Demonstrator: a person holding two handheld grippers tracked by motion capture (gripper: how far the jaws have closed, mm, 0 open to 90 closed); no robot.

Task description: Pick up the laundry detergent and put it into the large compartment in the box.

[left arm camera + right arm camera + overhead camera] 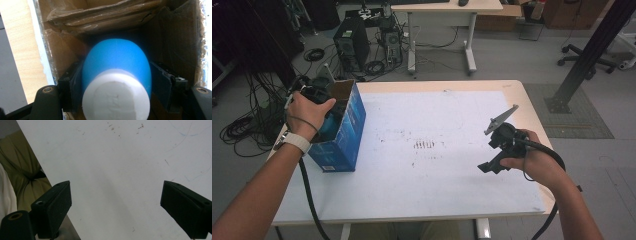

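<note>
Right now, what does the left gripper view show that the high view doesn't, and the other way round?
Left gripper view: close up, a blue bottle with a white cap sits between the left gripper jaws, down inside the cardboard; whether the pads press on it I cannot tell. High view: the right gripper, held open over the white table, apart from the box, and a computer on the floor. Both: the open blue box with its brown inside.

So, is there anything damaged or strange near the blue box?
Yes. The inner cardboard flaps of the blue box look crumpled and torn at the far end. The white sheet on the table carries small brownish marks near its middle. The blue and white object between the left gripper jaws looks intact.
</note>
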